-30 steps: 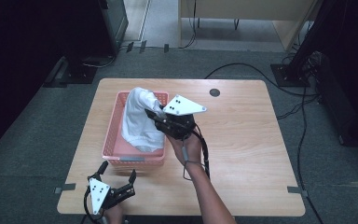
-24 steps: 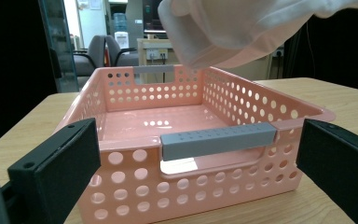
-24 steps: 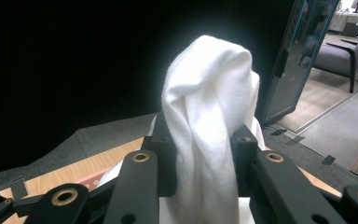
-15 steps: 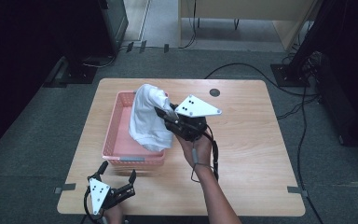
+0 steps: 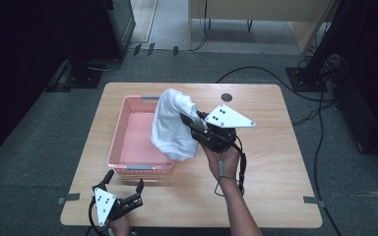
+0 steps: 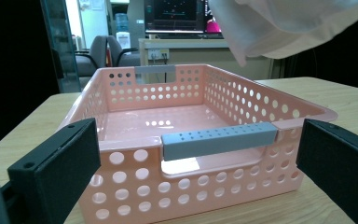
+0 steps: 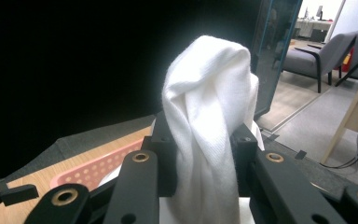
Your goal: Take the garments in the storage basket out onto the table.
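Observation:
A white cloth (image 5: 173,127) hangs in the air over the right rim of a pink perforated basket (image 5: 128,142), with my right gripper (image 5: 189,120) shut on a bunched fold of it. In the right gripper view the cloth (image 7: 209,135) is pinched between the two black jaws and rises above them. My left gripper (image 5: 124,181) rests near the table's front left corner, open, its jaws pointing at the basket's near wall. In the left gripper view the basket (image 6: 135,126) stands with nothing in it, its grey handle (image 6: 219,139) facing me, and the cloth (image 6: 279,25) hangs at top right.
The wooden table (image 5: 275,167) has free surface to the right of the basket. A small dark round cap (image 5: 226,97) lies near the far edge. Cables (image 5: 320,128) and dark equipment stands surround the table on the floor.
My right gripper has carried the cloth up and rightward, from inside the basket to over its right rim. The left gripper has stayed put.

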Tool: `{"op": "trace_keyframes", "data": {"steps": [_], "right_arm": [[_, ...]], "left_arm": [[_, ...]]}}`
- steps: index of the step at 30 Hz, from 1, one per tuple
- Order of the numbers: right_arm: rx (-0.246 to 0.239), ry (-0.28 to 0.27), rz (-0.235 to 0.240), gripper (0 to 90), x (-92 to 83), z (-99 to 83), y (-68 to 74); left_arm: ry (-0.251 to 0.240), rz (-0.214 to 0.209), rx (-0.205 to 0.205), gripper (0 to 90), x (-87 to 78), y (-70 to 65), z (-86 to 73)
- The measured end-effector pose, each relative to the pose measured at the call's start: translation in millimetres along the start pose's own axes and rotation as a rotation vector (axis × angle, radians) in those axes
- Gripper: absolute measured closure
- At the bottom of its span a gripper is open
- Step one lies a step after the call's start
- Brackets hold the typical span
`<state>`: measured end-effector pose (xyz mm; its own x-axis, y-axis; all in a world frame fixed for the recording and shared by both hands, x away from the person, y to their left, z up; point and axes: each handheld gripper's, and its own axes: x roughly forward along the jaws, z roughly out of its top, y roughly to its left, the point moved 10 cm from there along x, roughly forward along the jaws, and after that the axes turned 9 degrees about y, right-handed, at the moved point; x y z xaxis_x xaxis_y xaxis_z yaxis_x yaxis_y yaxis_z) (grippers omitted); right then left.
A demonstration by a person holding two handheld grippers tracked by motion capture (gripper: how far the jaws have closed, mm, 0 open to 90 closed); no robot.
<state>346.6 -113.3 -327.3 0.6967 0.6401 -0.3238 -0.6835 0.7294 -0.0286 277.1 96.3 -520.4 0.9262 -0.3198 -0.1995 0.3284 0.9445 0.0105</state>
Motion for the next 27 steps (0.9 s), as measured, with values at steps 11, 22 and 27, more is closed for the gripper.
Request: {"op": "trace_keyframes", "data": {"steps": [11,22,27], "right_arm": [[0.028,-0.012,-0.026,70.7,-16.5,-9.7,-15.1],[0.054,-0.02,-0.056,70.7,-27.5,-19.3,-31.4],[0.069,-0.012,-0.063,70.7,-29.8,-26.4,-39.2]], "left_arm": [[-0.002,0.0,0.0,0.0,-0.2,0.0,0.0],[0.002,0.003,0.001,0.0,0.1,0.0,-0.2],[0.0,0.004,0.002,0.0,0.0,-0.1,-0.1]]}}
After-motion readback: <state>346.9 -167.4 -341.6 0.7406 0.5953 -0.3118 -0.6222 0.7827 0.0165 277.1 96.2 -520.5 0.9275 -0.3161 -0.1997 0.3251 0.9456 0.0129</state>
